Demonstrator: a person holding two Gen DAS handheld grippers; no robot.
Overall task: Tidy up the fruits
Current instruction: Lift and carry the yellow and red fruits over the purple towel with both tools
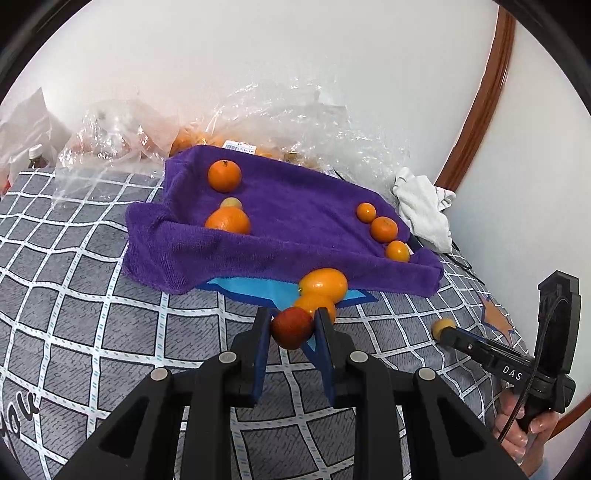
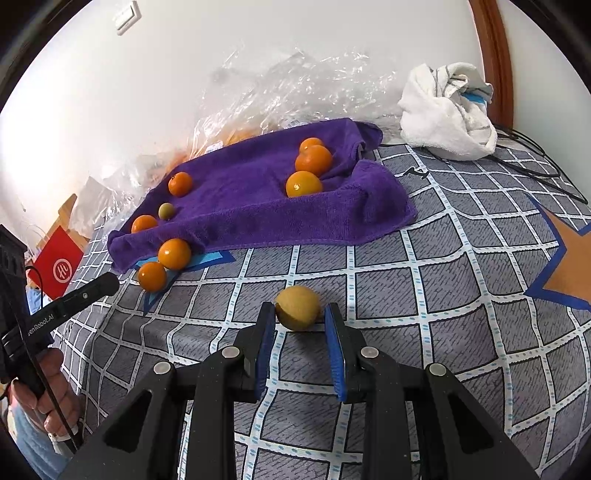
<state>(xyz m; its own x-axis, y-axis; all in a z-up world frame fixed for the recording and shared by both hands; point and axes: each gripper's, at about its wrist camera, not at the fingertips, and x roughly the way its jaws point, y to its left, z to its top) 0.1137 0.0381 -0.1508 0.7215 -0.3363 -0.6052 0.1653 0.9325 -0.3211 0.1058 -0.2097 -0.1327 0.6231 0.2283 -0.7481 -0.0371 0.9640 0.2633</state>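
The left gripper [image 1: 291, 326] is clamped on a red fruit [image 1: 291, 328] at six o'clock from the purple towel [image 1: 295, 221] — likely sorting by kind. The right gripper [image 2: 300, 314] straddles a yellow fruit [image 2: 297, 307], its fingers apart — not yet closed.

You face a plain white wall [image 2: 184, 74] with a light switch [image 2: 127, 16] at upper left. A brown wooden frame [image 2: 495, 59] rises at upper right. Below spreads a grey grid-patterned bedspread [image 2: 443, 295].
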